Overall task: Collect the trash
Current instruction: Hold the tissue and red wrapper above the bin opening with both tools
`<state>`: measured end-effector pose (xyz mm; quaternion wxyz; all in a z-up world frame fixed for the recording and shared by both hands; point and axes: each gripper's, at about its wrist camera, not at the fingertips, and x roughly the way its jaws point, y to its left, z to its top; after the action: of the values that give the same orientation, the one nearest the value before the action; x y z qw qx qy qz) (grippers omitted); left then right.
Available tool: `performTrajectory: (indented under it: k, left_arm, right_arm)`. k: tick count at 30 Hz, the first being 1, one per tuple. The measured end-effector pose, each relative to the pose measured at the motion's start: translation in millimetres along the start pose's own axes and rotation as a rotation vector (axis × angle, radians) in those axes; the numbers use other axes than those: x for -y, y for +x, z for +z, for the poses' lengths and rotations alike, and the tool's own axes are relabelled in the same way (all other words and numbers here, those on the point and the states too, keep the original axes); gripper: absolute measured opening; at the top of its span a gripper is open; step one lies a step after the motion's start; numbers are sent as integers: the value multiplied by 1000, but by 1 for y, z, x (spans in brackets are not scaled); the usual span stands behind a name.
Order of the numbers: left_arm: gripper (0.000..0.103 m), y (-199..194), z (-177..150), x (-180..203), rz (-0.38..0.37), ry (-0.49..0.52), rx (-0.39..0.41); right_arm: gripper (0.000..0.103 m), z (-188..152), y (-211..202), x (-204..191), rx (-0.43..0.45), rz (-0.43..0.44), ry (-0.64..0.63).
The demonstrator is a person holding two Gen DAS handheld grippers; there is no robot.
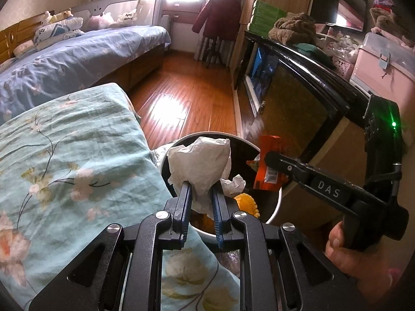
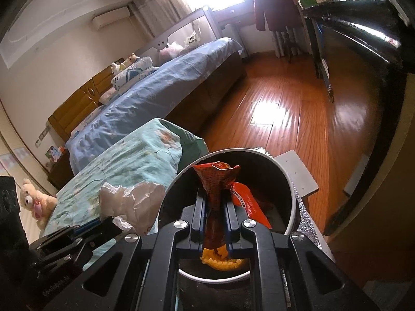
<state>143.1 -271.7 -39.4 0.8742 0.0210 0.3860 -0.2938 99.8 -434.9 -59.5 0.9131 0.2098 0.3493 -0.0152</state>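
My left gripper (image 1: 201, 187) is shut on a crumpled white tissue (image 1: 201, 163), held over the near rim of a round white bin (image 1: 275, 211) with a dark inside. In the right wrist view the same tissue (image 2: 135, 202) shows at the left, beside the bin (image 2: 292, 194). My right gripper (image 2: 214, 199) is shut on a red-orange snack wrapper (image 2: 216, 181) above the bin's mouth; that wrapper (image 1: 268, 165) hangs at the bin's right side in the left wrist view. Inside the bin lie another tissue ball (image 1: 234, 184), an orange wrapper (image 2: 246, 202) and yellow scraps (image 2: 220, 259).
A teal floral bedspread (image 1: 64, 160) lies against the bin's left. A blue-covered bed (image 1: 77, 51) stands beyond it. The black-edged cabinet (image 1: 298, 96) runs along the right, with a pink box (image 1: 384, 70) on top. Wooden floor (image 1: 181, 98) stretches ahead. A hand (image 1: 345, 254) grips the right tool.
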Motion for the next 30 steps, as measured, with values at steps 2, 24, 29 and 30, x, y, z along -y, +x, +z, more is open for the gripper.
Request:
performTrajectory:
  k: [2,24,29,30]
  left_arm:
    - [14,0,1,0,2,1,1]
    - [14,8,6,1,14,6,0]
    - [14,8,6,3,20,13,6]
    - [14,8,6,3,21,12,6]
  right_arm:
    - [13,1,2,1,-4,-3,1]
    - [14,6,8,2,-17,-12,-3]
    - [14,6,9,2,-18,-13,-5]
    - [14,6,9,2,-19,-13,-4]
